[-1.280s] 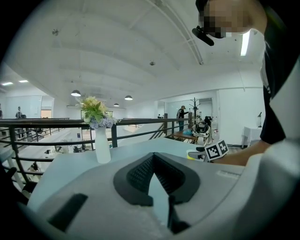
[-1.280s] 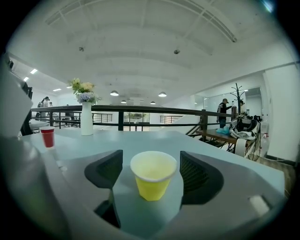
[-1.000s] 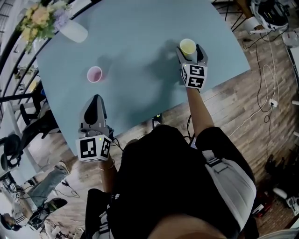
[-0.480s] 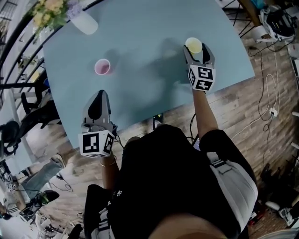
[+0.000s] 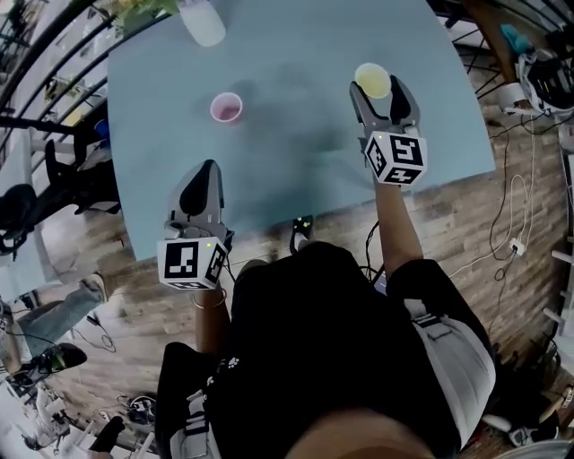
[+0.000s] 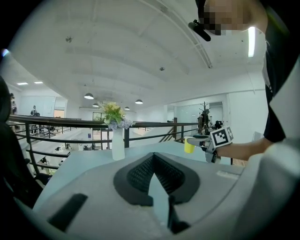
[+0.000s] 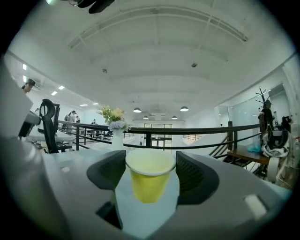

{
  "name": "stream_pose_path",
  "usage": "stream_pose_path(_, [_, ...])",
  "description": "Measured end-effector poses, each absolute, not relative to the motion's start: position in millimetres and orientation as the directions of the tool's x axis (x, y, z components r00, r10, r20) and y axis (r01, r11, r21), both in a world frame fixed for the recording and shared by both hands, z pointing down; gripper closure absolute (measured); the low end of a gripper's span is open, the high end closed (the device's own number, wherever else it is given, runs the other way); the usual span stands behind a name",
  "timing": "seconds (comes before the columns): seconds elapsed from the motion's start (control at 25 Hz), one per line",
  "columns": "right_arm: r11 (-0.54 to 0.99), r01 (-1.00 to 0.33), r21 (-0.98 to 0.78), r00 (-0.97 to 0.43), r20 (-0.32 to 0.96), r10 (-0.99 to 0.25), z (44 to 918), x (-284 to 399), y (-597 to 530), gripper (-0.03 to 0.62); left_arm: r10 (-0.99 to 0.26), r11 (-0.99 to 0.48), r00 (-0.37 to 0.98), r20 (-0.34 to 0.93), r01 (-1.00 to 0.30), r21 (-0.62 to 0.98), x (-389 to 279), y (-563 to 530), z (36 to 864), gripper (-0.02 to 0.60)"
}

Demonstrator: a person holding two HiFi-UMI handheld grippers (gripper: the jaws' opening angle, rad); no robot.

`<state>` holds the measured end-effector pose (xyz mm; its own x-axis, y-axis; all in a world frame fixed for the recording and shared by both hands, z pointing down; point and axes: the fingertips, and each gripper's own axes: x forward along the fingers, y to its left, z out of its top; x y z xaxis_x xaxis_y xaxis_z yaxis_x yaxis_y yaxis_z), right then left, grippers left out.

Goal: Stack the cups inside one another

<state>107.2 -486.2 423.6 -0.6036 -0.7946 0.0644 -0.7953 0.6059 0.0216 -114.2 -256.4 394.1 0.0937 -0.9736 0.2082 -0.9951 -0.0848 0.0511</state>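
Note:
A yellow paper cup (image 5: 372,80) sits upright between the pads of my right gripper (image 5: 378,90), which is shut on it and holds it above the light blue table (image 5: 296,152). Its jaws have just been closing onto the cup. In the right gripper view the yellow cup (image 7: 150,177) fills the gap between the dark pads. A pink cup (image 5: 226,108) stands upright on the table's far left part. My left gripper (image 5: 205,168) hovers over the near table edge, short of the pink cup, shut and empty. The left gripper view shows the yellow cup (image 6: 189,146) held off to the right.
A white vase (image 5: 202,22) with flowers stands at the table's far left corner. A black railing and office chairs (image 5: 76,170) lie to the left. Cables (image 5: 516,206) run over the wooden floor on the right. A small dark clamp (image 5: 302,230) sits at the table's near edge.
My right gripper has risen off the table with the yellow cup between its jaws. My left gripper has edged forward toward the table.

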Motion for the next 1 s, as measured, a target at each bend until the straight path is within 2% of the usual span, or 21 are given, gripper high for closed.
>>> stream_pose_path(0.44, [0.791, -0.609, 0.051, -0.793, -0.026, -0.609, 361.0, -3.6, -439.9, 0.264, -0.982, 0.037, -0.020, 0.188, -0.996, 0.084, -155.9, -216.5, 391.1, 0.589])
stream_pose_path(1.0, [0.920, -0.392, 0.026, -0.920, -0.002, -0.392, 378.9, -121.8, -399.5, 0.264, -0.959, 0.225, -0.205, 0.195, -0.971, 0.084, -208.5, -165.5, 388.2, 0.589])
